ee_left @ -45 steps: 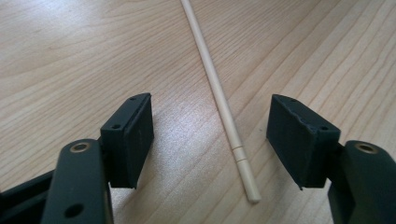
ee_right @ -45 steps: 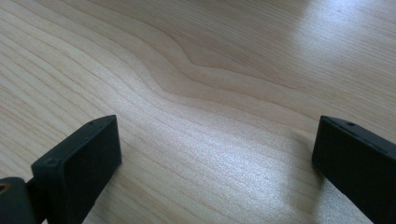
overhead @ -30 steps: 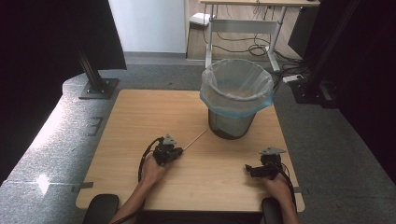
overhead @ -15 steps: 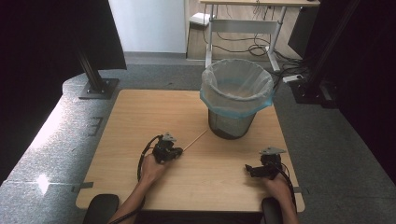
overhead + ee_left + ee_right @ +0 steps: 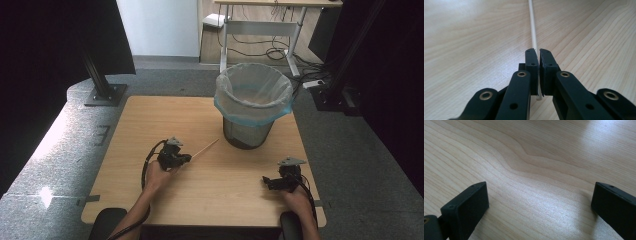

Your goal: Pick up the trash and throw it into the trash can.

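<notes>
Stick: thin pale wooden stick (image 5: 205, 148) lying on the bench, its far end aimed at the foot of the bin, its near end between the left gripper's jaws; in the left gripper view the stick (image 5: 533, 27) runs straight away from the jaws across the wood grain.
Left gripper: left gripper (image 5: 186, 158) low on the bench, left of centre, held by the left hand (image 5: 156, 175); in its own view the left gripper (image 5: 538, 53) has its jaws drawn almost together with the stick pinched in the narrow slit between the pads.
Right gripper: right gripper (image 5: 265, 180) near the front right edge of the bench, held by the right hand (image 5: 295, 196), well apart from the stick; in its own view the right gripper (image 5: 539, 200) has its jaws spread wide over bare wood, holding nothing.
Bin: black mesh bin (image 5: 252, 107) with a pale blue liner folded over its rim, upright at the back right of the bench.
Bench: light wooden bench (image 5: 150, 120) on grey floor.
Change: compared with half a second and one second ago, both grippers, the stick and the bin sit in much the same places; no clear shift can be made out.
</notes>
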